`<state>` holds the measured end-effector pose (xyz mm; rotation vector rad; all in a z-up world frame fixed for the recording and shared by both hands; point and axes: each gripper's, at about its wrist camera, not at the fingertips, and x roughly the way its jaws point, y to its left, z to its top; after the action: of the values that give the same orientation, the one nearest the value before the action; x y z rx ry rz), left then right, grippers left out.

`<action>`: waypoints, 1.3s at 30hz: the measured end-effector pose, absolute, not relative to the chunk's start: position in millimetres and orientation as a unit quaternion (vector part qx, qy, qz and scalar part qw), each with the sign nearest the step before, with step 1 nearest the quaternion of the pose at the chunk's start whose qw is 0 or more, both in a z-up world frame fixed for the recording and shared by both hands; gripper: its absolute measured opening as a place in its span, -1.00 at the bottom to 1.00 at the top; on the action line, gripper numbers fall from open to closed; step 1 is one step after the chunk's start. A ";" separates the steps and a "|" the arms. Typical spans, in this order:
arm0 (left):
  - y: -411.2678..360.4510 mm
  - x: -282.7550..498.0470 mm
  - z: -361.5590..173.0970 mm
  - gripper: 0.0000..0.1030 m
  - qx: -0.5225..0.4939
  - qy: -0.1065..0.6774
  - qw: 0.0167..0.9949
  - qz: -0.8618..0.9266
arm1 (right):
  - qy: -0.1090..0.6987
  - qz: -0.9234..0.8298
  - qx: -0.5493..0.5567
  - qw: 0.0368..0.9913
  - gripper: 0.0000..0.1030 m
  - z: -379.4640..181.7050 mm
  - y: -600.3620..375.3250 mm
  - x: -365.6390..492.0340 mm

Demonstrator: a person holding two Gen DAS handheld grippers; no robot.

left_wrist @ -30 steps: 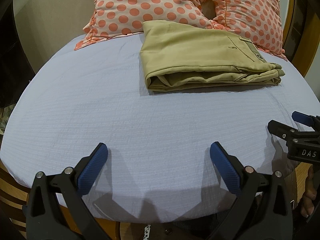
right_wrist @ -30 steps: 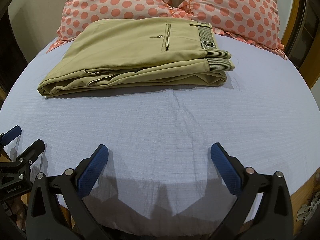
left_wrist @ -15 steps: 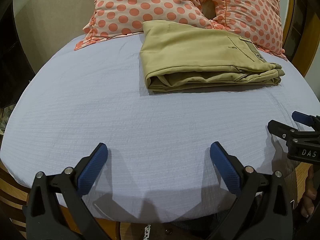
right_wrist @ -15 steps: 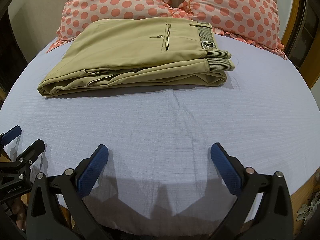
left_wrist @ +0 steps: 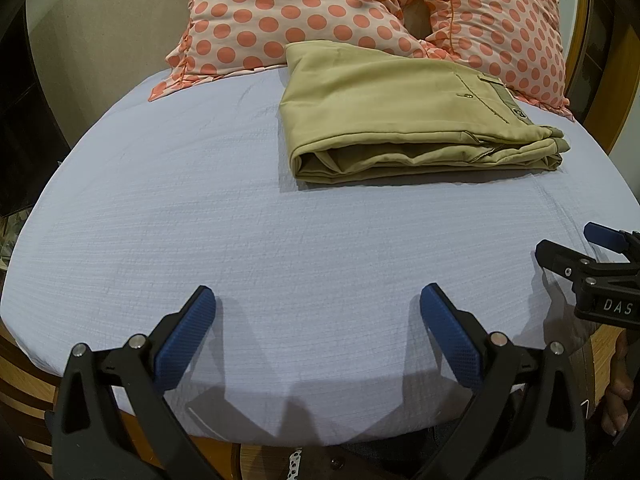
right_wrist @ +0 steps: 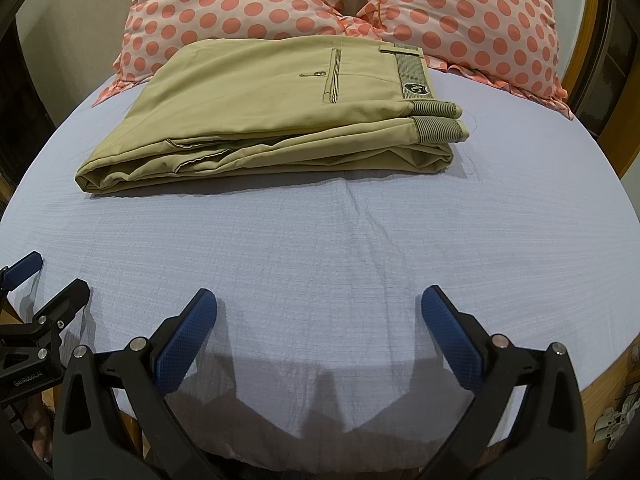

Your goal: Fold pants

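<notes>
Khaki pants (left_wrist: pixel 400 120) lie folded into a flat rectangular stack on the far half of the bed, waistband to the right; they also show in the right wrist view (right_wrist: pixel 272 116). My left gripper (left_wrist: pixel 318 308) is open and empty, low over the near edge of the bed, well short of the pants. My right gripper (right_wrist: pixel 319 308) is open and empty, also at the near edge. The right gripper shows at the right edge of the left wrist view (left_wrist: pixel 576 252), and the left gripper at the left edge of the right wrist view (right_wrist: pixel 44 280).
A light blue sheet (left_wrist: pixel 200 200) covers the bed. Two pink pillows with coral dots (left_wrist: pixel 304 12) (right_wrist: pixel 472 12) lean at the head, just behind the pants. A wooden bed frame (left_wrist: pixel 616 92) runs along the right side. A wall stands at the left.
</notes>
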<state>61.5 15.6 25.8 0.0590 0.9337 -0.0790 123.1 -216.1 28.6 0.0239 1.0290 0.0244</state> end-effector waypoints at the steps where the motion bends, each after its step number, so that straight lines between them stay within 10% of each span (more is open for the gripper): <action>1: 15.9 61.8 25.6 0.97 0.028 0.450 0.892 -0.038 | 0.492 0.012 0.011 0.870 0.97 28.7 -215.9 123.5; 39: 16.2 66.4 26.2 0.97 0.029 0.469 0.882 -0.041 | 0.489 0.009 0.012 0.872 0.97 28.9 -216.4 123.9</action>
<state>66.4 16.2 26.2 0.0608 0.9775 -0.0859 123.9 -216.4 28.9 0.0257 1.0221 0.0197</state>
